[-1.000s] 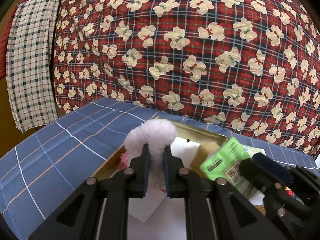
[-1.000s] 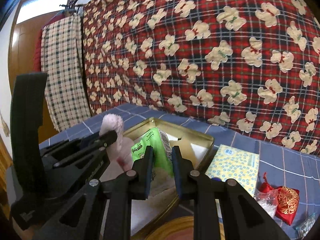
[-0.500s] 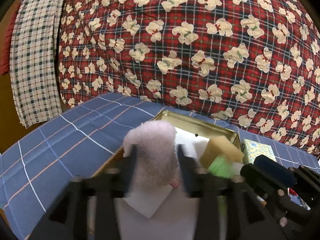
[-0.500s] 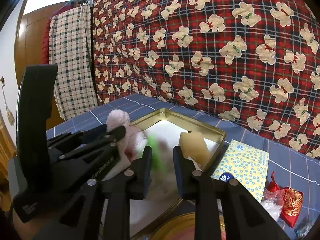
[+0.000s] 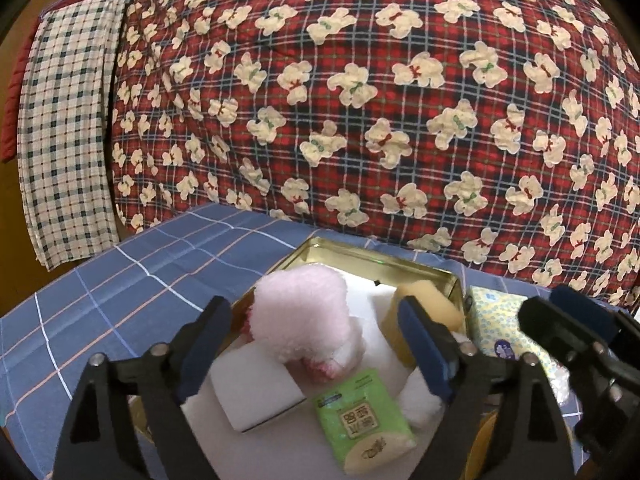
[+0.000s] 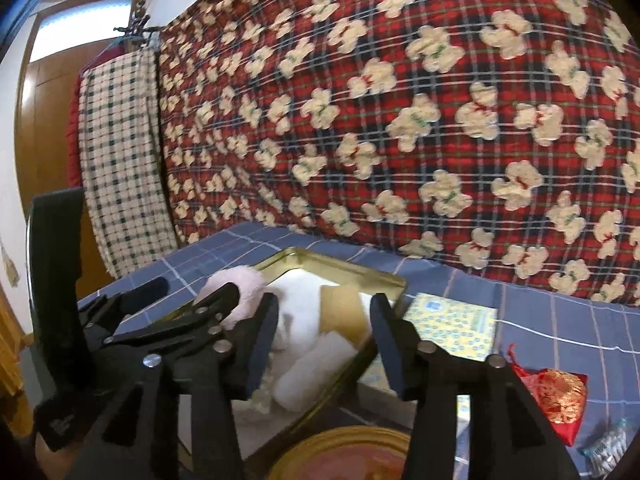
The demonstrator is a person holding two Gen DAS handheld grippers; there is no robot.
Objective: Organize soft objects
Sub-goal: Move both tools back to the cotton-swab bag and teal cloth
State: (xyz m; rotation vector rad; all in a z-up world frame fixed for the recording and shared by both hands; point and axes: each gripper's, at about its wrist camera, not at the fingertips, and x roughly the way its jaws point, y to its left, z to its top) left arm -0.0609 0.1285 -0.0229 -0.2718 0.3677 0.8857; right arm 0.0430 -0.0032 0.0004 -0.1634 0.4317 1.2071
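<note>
A gold tin box (image 5: pixel 352 250) stands on the blue checked cloth and holds soft things. In the left wrist view a pink plush toy (image 5: pixel 304 316), a white foam block (image 5: pixel 256 392), a green tissue pack (image 5: pixel 362 418), a yellow sponge (image 5: pixel 430 304) and a white roll (image 5: pixel 420 400) lie in it. My left gripper (image 5: pixel 310 348) is open and empty just above the plush. My right gripper (image 6: pixel 324 334) is open and empty over the box (image 6: pixel 348 270), above the white roll (image 6: pixel 316 372) and sponge (image 6: pixel 340 312). The plush (image 6: pixel 240 292) sits behind the left gripper's arm.
A yellow patterned tissue pack (image 6: pixel 452 328) lies right of the box, also seen in the left wrist view (image 5: pixel 496 324). A red and gold pouch (image 6: pixel 560 400) lies farther right. A round gold lid (image 6: pixel 344 456) is at the front. A red bear-print quilt (image 5: pixel 360 100) hangs behind.
Both grippers have opened. The left one let go of the pink plush, the right one let go of the green tissue pack; both things now lie in the box.
</note>
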